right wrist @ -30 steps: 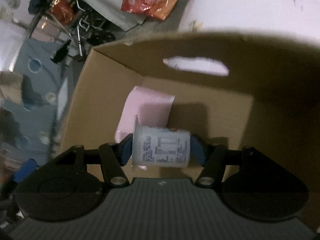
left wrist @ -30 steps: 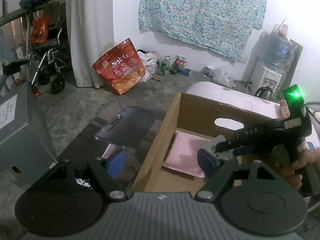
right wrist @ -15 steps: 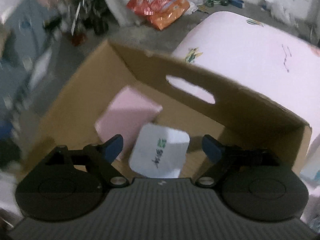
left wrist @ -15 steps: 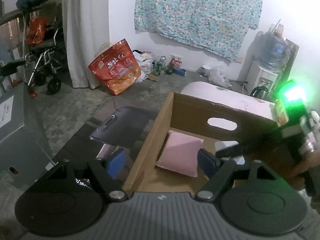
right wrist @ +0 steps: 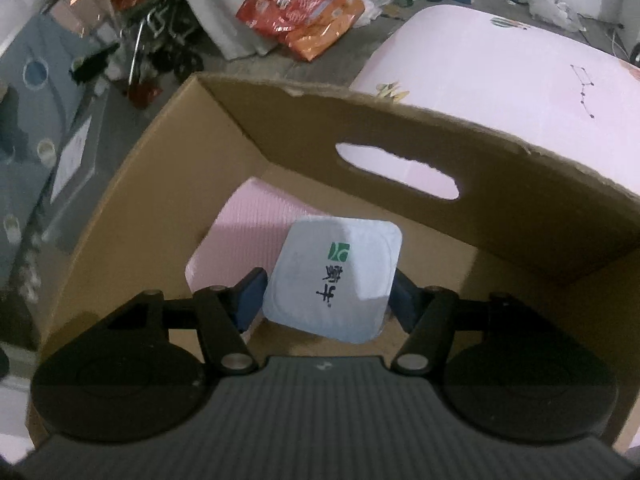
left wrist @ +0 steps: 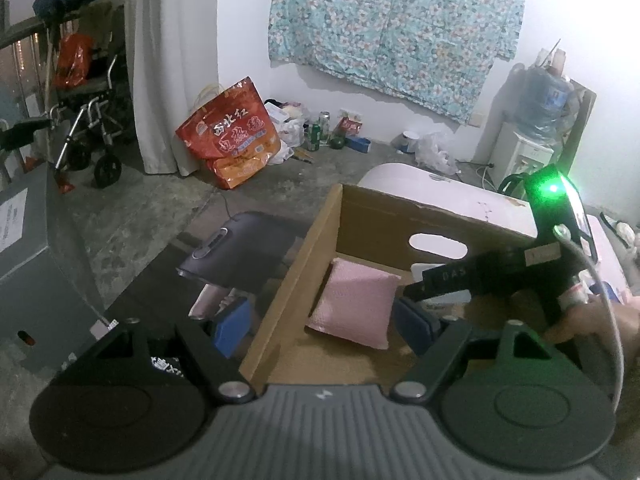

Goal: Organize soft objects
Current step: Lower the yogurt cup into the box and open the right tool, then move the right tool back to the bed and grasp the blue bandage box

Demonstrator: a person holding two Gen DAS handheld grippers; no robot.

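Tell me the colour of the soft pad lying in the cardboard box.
Pale pink. The pad shows best in the left wrist view, on the floor of the box.

Matt brown cardboard box (right wrist: 160, 216); ribbed pink soft pad (left wrist: 356, 304); smooth glossy white tissue pack (right wrist: 336, 276).

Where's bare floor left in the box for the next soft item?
Bare floor right of the white pack, up to the cardboard box wall, and a strip in front of the pink pad. Back-left is crowded: pad and pack lie close, and the right claw, jaws just closing, straddles the pack.
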